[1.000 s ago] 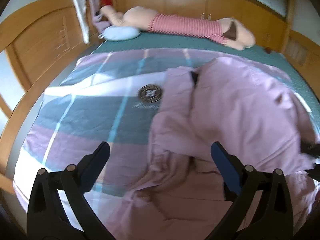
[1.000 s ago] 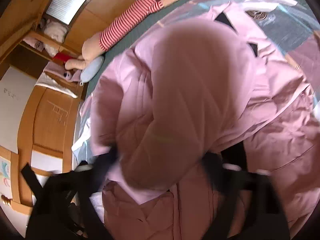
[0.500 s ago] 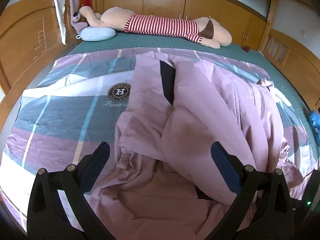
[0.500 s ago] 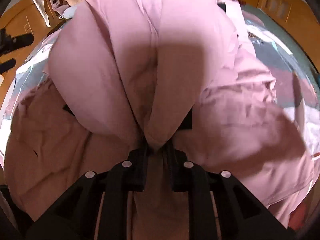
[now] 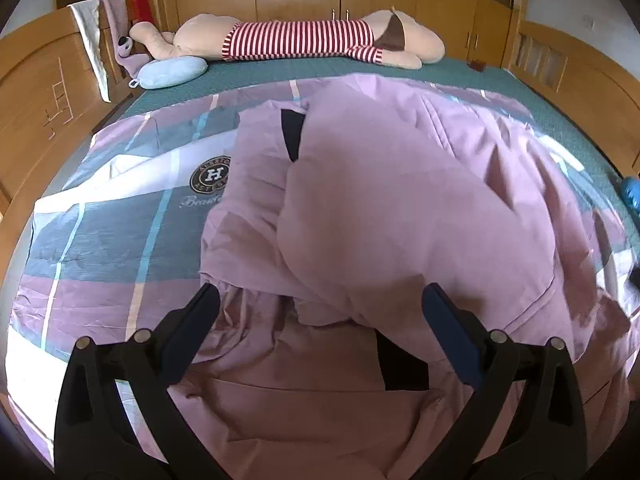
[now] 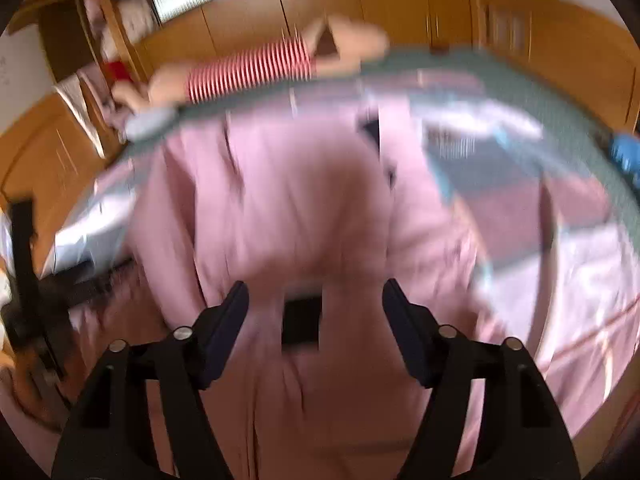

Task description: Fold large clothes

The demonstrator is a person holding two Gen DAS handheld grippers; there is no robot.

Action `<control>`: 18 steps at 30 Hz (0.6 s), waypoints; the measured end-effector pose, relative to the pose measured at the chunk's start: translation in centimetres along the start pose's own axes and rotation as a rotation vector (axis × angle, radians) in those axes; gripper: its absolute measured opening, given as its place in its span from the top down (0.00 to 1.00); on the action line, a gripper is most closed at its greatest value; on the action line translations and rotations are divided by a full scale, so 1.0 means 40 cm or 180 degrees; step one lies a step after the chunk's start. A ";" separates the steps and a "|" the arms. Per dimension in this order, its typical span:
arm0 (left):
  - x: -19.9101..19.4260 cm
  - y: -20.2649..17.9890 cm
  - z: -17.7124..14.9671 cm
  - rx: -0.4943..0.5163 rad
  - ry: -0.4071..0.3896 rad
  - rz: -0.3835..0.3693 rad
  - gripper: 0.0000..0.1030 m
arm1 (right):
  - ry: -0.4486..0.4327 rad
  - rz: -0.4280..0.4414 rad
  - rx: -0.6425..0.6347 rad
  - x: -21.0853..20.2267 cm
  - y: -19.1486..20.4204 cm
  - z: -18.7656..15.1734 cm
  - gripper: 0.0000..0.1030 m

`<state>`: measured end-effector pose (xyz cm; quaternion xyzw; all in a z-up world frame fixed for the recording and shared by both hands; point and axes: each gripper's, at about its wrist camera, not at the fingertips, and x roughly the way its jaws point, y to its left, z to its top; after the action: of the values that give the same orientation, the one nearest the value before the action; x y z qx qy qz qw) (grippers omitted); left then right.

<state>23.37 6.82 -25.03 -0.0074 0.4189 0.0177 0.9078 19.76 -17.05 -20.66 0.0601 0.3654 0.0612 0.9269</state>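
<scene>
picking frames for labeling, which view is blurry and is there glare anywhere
Right wrist view: motion-smeared throughout, the pink garment and striped plush toy soft-edged, only the right tool crisp. Left wrist view: sharp, fisheye-bent at the edges, with blown-out sunlight on the plaid bedsheet at lower left.

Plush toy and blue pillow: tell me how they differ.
The plush toy is long, peach, with a red-and-white striped middle, stretched across the far end of the bed. The blue pillow is small, plain, rounded, and sits near the toy's left end. Both lie on the bed's green cover beyond the pink garment.
</scene>
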 end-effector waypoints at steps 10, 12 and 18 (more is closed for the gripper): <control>0.043 -0.030 -0.012 0.0163 0.0076 0.0007 0.02 | 0.0475 -0.0088 -0.0406 0.284 0.047 -0.009 0.56; 0.049 -0.032 -0.014 0.0168 0.0083 -0.0020 0.02 | 0.0526 -0.0103 -0.0384 0.311 0.034 -0.031 0.56; 0.065 -0.044 -0.023 0.0211 0.0045 -0.0003 0.02 | 0.0510 -0.0082 -0.0410 0.299 0.038 -0.017 0.52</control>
<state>24.42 5.09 -27.60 0.0223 0.4258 0.0033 0.9046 27.86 -13.62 -28.91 -0.0094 0.4345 0.0772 0.8973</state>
